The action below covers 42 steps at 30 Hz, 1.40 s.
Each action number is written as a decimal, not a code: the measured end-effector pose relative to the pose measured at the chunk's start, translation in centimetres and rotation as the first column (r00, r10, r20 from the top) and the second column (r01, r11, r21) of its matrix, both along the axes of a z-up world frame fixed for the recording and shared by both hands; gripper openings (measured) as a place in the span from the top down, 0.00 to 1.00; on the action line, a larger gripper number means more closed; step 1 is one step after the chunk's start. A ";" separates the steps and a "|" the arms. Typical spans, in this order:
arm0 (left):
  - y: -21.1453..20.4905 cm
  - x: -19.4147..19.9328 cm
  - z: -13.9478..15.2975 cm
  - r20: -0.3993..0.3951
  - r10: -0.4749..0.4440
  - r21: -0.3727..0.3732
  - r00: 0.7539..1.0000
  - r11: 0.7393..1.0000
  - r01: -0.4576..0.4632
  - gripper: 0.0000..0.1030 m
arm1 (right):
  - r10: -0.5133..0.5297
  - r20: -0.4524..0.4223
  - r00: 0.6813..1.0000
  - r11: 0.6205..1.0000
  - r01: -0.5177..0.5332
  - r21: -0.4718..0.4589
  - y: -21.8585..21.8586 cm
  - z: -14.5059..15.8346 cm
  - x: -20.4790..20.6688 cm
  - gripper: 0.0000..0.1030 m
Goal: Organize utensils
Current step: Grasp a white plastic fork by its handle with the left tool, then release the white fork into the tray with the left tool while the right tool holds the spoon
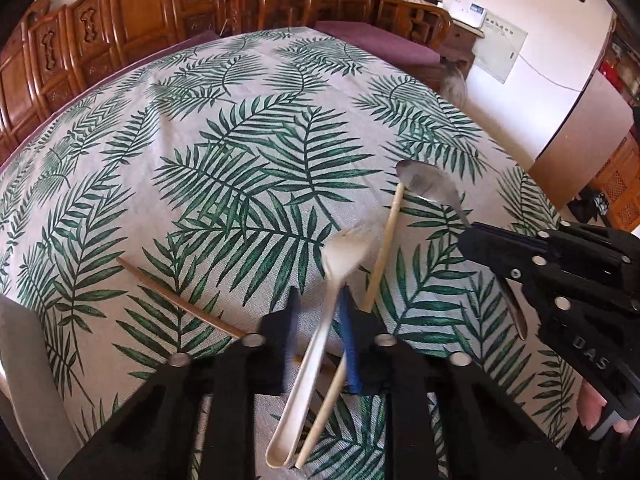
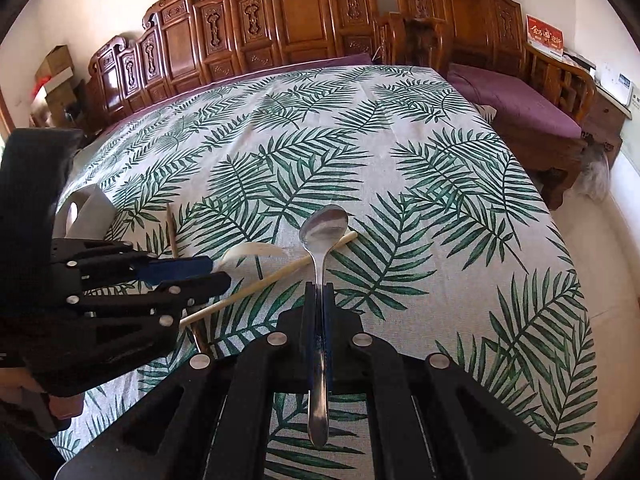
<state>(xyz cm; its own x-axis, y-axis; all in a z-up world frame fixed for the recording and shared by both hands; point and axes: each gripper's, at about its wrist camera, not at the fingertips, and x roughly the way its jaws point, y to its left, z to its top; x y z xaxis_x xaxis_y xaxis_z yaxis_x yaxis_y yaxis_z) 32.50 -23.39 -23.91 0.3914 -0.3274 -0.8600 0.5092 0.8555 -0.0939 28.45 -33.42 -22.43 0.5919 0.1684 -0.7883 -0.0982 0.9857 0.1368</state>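
In the left wrist view my left gripper (image 1: 318, 300) has its jaws a little apart around a cream plastic fork (image 1: 312, 356), which looks blurred; I cannot tell if it is gripped. A pale chopstick (image 1: 384, 246) lies on the cloth beside it. A brown chopstick (image 1: 180, 304) lies to the left. My right gripper (image 2: 319, 294) is shut on a metal spoon (image 2: 322, 232), bowl forward, above the cloth. It shows in the left wrist view too (image 1: 472, 240), with the spoon (image 1: 428, 182). In the right wrist view the left gripper (image 2: 212, 272) is at the left with the fork (image 2: 252, 252).
A leaf-print tablecloth (image 1: 248, 128) covers the table. A grey-white holder (image 2: 86, 210) stands at the table's left side; its edge shows in the left wrist view (image 1: 24, 368). Carved wooden benches (image 2: 304, 20) with purple cushions (image 2: 524, 104) ring the far sides.
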 end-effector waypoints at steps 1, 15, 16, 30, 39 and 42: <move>0.0 0.0 0.0 0.005 0.003 0.005 1.000 1.000 -0.003 0.93 | 0.000 0.000 1.000 1.000 0.000 0.001 0.1 0.0 0.0 0.96; 2.6 -0.6 3.5 0.076 0.044 -0.006 0.996 0.999 -0.043 0.97 | 0.034 0.024 0.999 0.999 -0.035 0.024 1.6 0.8 -0.4 0.96; 2.9 -0.7 3.7 0.081 0.047 -0.003 0.996 0.999 -0.046 0.97 | 0.038 0.027 0.999 0.999 -0.039 0.032 1.8 0.9 -0.5 0.96; 8.0 -2.6 6.2 0.130 0.098 0.024 0.987 0.994 -0.102 0.97 | 0.130 0.080 0.988 0.990 -0.133 0.035 5.9 3.2 -2.0 0.96; 12.3 -3.9 8.1 0.163 0.131 0.024 0.978 0.990 -0.136 0.97 | 0.183 0.112 0.977 0.981 -0.188 0.039 8.2 4.6 -3.1 0.96; 13.8 -4.2 8.7 0.174 0.146 0.021 0.974 0.988 -0.152 0.97 | 0.202 0.122 0.972 0.977 -0.209 0.041 9.0 5.1 -3.4 0.96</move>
